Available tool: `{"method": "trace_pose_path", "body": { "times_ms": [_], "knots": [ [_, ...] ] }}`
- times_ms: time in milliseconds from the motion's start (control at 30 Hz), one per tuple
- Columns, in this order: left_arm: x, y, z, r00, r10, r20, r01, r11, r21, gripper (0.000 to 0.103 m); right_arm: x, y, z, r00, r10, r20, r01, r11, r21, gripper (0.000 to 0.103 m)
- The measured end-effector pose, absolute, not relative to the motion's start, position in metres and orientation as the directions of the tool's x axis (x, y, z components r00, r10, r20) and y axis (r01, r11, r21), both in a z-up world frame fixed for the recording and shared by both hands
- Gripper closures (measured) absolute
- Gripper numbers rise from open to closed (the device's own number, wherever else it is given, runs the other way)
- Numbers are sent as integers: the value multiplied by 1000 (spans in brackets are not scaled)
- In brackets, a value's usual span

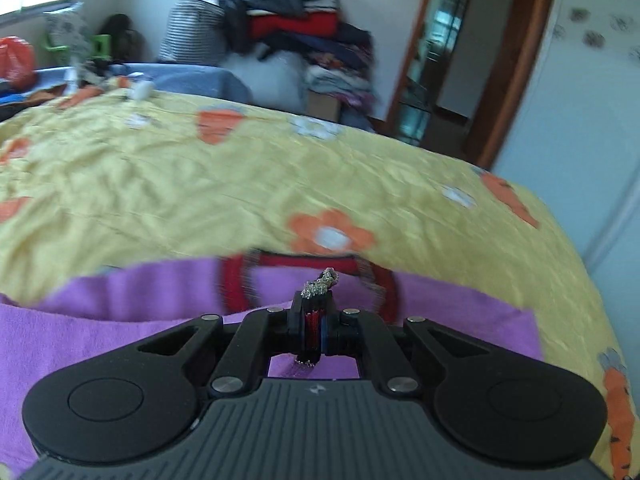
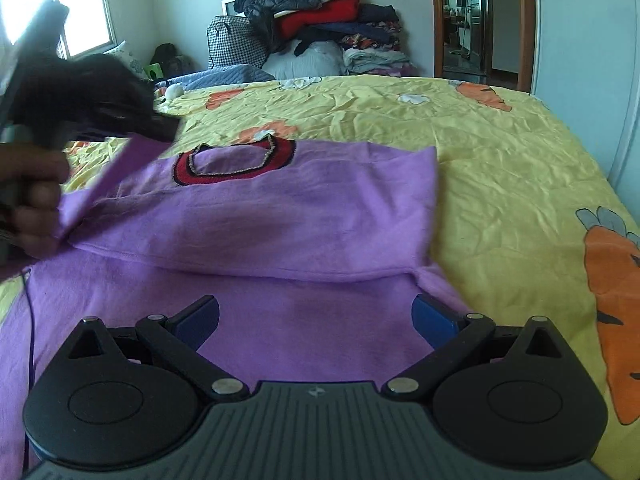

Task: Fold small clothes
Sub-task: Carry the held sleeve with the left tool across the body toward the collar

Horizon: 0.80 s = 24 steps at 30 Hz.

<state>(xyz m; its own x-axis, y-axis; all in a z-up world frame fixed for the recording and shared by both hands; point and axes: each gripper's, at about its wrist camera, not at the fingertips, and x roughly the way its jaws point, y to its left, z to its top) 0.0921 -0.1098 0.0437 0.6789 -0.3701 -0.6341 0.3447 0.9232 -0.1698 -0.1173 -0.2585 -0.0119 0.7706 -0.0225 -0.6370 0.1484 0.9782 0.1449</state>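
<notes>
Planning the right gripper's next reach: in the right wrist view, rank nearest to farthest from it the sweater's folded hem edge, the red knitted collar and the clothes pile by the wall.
1. Folded hem edge of the purple sweater, just ahead of the open right gripper.
2. Red knitted collar, ahead, left of centre.
3. Clothes pile, beyond the bed.

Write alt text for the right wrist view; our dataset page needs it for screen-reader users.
The open right gripper hovers over a purple sweater with a red collar, spread on a yellow carrot-print bedspread. At left, the left gripper lifts a sleeve of it. Piled clothes sit behind.
</notes>
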Motion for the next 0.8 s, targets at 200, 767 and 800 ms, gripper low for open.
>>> {"method": "trace_pose_path", "body": {
  "times_ms": [200, 767, 800],
  "knots": [
    [88, -149, 40, 644, -425, -636, 433, 888, -154, 95, -119, -269, -19, 759, -47, -649, 190, 970, 152, 0],
    [78, -209, 1, 544, -485, -685, 518, 836, -180, 95, -127, -281, -20, 759, -76, -647, 238, 957, 167, 0],
    [78, -213, 0, 536, -492, -686, 522, 832, -188, 95, -128, -281, -21, 758, -78, -647, 240, 957, 166, 0]
  ]
}}
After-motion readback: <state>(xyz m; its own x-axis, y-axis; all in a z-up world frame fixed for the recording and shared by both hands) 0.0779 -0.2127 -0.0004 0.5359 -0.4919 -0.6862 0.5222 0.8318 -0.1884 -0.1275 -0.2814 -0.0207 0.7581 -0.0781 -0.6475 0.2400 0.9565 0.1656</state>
